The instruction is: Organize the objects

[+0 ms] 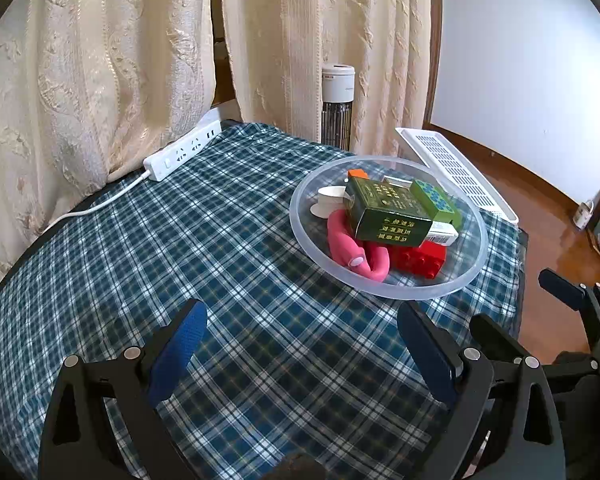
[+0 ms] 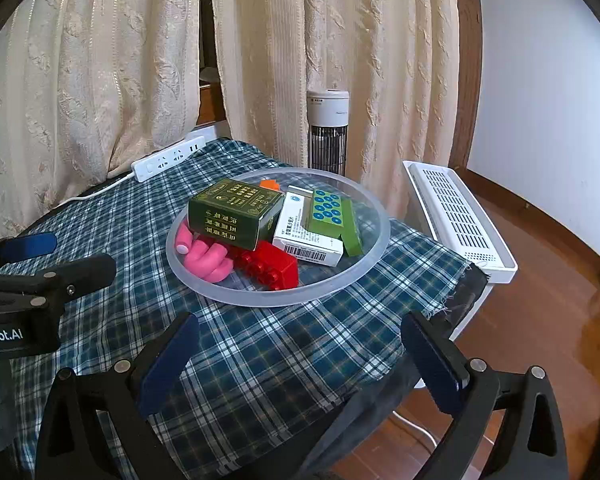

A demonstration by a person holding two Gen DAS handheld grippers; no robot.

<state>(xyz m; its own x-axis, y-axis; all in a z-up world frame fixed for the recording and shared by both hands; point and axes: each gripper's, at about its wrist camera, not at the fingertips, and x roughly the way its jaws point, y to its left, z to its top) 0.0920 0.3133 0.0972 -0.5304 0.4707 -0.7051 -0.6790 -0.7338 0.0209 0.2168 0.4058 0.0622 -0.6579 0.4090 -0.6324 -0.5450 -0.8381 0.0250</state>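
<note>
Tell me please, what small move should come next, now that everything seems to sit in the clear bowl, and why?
Probably a small retreat of both tools. The dark green box, white box, light green box, red brick and pink roll all lie inside the clear bowl. The left tool and right tool are open and empty, and no loose item shows on the plaid cloth.

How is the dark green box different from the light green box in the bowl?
The dark green box is bigger and has gold writing; the light green box is slimmer and has blue dots. The dark green box rests on the pink toy and red brick; the light green box leans on the white box. Both lie in the clear bowl.
</note>
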